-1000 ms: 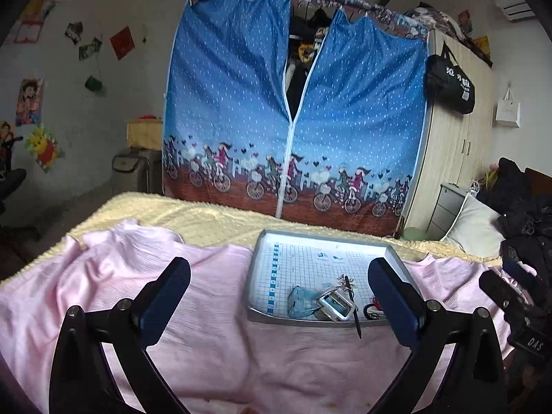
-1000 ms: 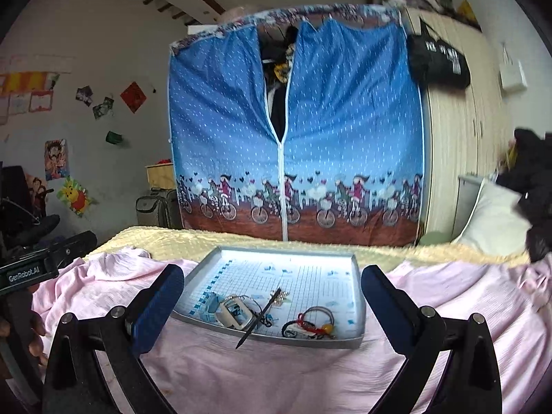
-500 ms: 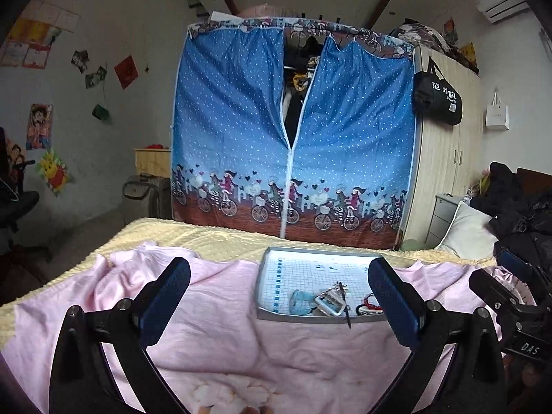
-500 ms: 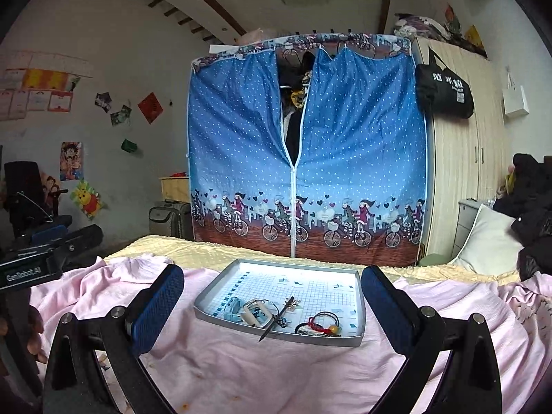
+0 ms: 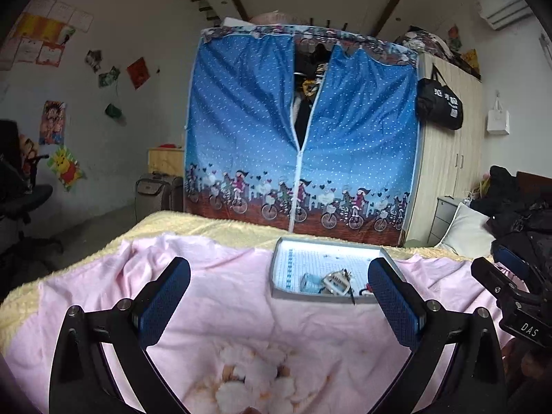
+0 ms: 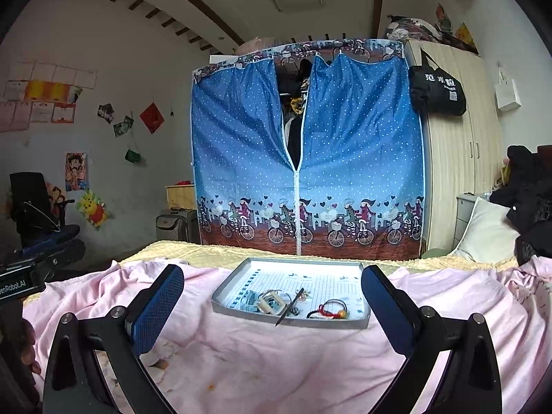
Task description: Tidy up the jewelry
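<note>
Pink fleece blanket [image 6: 276,362] covers the bed in both wrist views, with a yellow bedspread [image 6: 214,253] showing beyond it and a blue fabric wardrobe printed with cyclists [image 6: 307,158] against the far wall. On the blanket sits a shallow grey metal tray with a gridded liner [image 6: 321,322]. The jewellery lies bunched along the tray's near edge: a pale blue crumpled pouch or cloth [image 6: 249,299], a pale bangle-like piece with a rectangular frame [image 6: 272,302], a thin dark hairpin or stick [image 6: 289,307] whose tip pokes out over the rim, and a red cord bracelet with a gold bead [image 6: 331,310]. What each small piece is exactly is hard to tell at this size.

The left gripper [image 5: 276,303] and the right gripper [image 6: 272,307] both hang above the blanket, short of the tray, fingers spread wide with nothing between them. From the right view the tray falls between the blue pads [image 6: 157,307]; from the left view it sits off toward the right finger.

By my reading this is the approach step, with no item lifted yet. The next move calls for bringing one gripper forward and down over a single piece, probably the red cord bracelet since it lies apart from the tangle, and closing gently so the neighbours are not dragged along
</note>
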